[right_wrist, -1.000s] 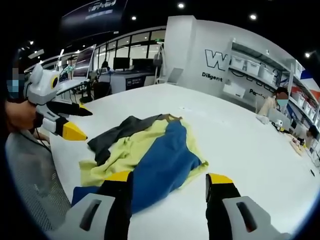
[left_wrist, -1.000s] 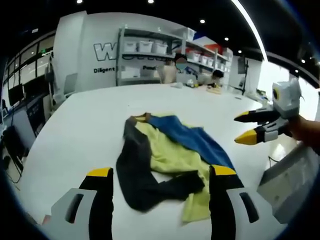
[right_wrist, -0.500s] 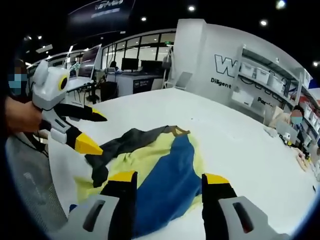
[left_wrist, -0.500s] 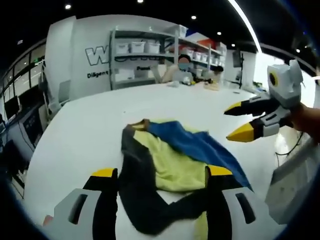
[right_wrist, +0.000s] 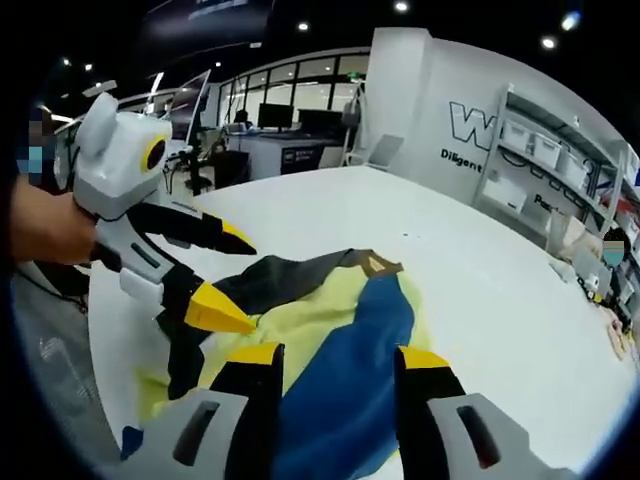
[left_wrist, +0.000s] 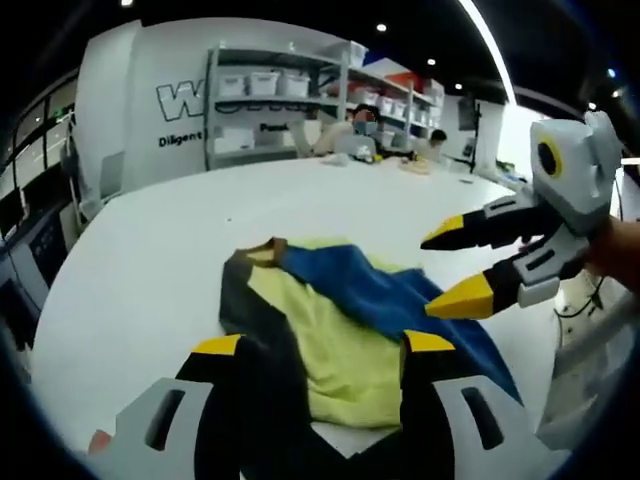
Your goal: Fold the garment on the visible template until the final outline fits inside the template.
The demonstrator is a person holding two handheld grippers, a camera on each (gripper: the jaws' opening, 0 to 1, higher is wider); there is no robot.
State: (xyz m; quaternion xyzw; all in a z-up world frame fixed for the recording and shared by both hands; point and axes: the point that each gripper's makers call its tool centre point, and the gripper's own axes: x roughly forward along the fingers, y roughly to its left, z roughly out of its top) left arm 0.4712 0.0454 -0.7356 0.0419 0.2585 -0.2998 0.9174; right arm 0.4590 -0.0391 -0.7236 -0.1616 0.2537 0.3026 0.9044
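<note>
A crumpled garment (left_wrist: 335, 330) in yellow, blue and dark grey lies on the white table (left_wrist: 140, 250). My left gripper (left_wrist: 323, 343) hovers open just over its near edge, one jaw above the dark grey part and the other above the blue. The right gripper (left_wrist: 447, 272) comes in from the right, open, its tips above the blue part (left_wrist: 385, 290). In the right gripper view the garment (right_wrist: 350, 330) spreads below my open right gripper (right_wrist: 339, 355). The left gripper (right_wrist: 238, 280) hangs open over the dark grey sleeve (right_wrist: 285, 280), held by a hand (right_wrist: 45, 225).
The table top (right_wrist: 480, 270) stretches wide beyond the garment. Shelves with white bins (left_wrist: 270, 95) line the back wall, with people seated at the far end (left_wrist: 365, 125). A grey mesh surface (left_wrist: 590, 380) sits at the near table edge. Desks with monitors (right_wrist: 250, 125) stand behind.
Both grippers have come lower and closer to the garment and to each other. The garment lies as it did before.
</note>
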